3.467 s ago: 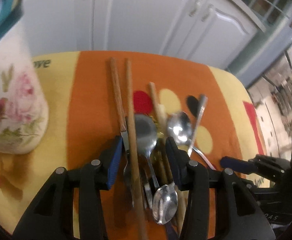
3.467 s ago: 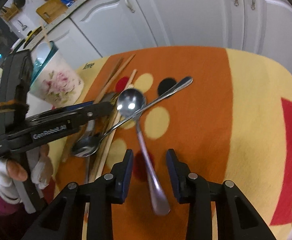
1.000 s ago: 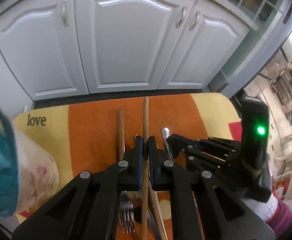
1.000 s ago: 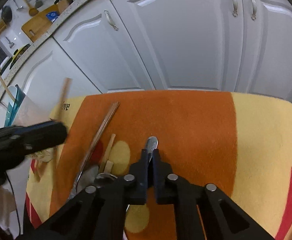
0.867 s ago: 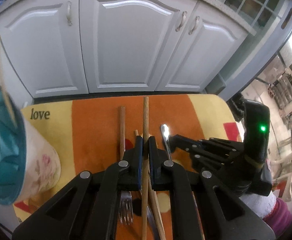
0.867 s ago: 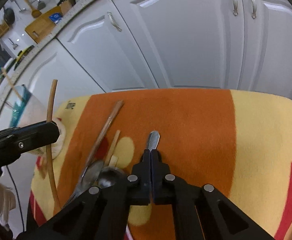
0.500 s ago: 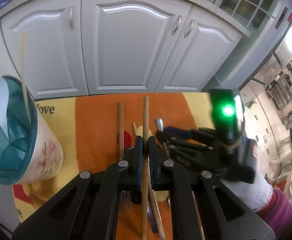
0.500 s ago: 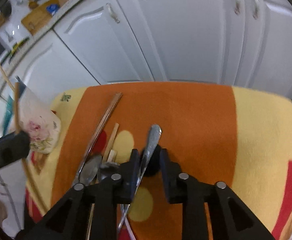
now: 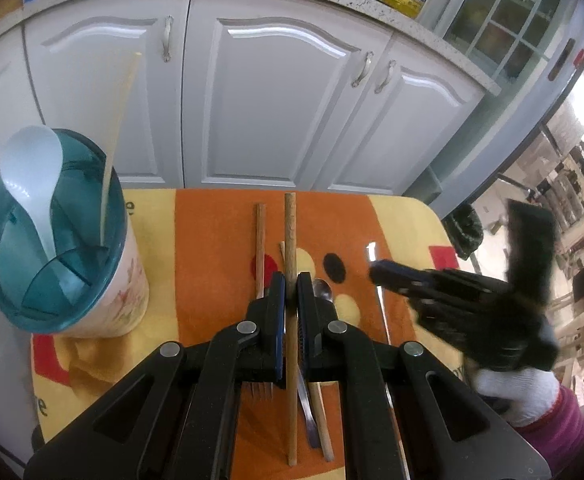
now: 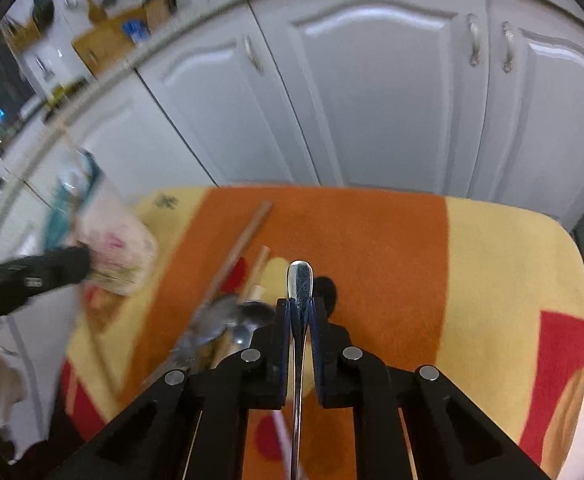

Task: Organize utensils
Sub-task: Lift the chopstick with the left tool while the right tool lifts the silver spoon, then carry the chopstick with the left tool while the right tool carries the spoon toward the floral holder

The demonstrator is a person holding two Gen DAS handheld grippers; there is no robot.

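Both finger pairs are pinched on utensils: left gripper [image 9: 291, 285] has its blue-padded fingers [image 9: 278, 292] pressed vs. a wooden chopstick [image 9: 291, 240], which runs lengthwise thru the jaws, tip sticking out fwd over the cloth and tail end back under the gripper body. Right gripper [image 10: 301, 312] fingers [image 10: 282, 316] clamp a metal spoon handle [image 10: 300, 280], rounded handle end poking fwd past the tips, shaft running back btwn the jaws; bowl end not visible. Both are held above an orange/yellow cloth [image 9: 212, 240] w/ dots and red patches. Still on the cloth, seen from left wrist: a 2nd wooden chopstick [image 9: 260, 248] just left of the held one and about parallel, a metal spoon [image 9: 323, 290] just right of the left fingers, fork tines [image 9: 262, 390] under the gripper, plus more handles crossing below. At left on the cloth stands a floral cup w/ teal insert [image 9: 52, 232]; a white plastic spoon [image 9: 32, 168] and a pale thin stick [image 9: 118, 132] lean inside it. White cabinet doors [image 9: 272, 112] sit behind. Right wrist view is blurred at left, so pile detail there is unclear.
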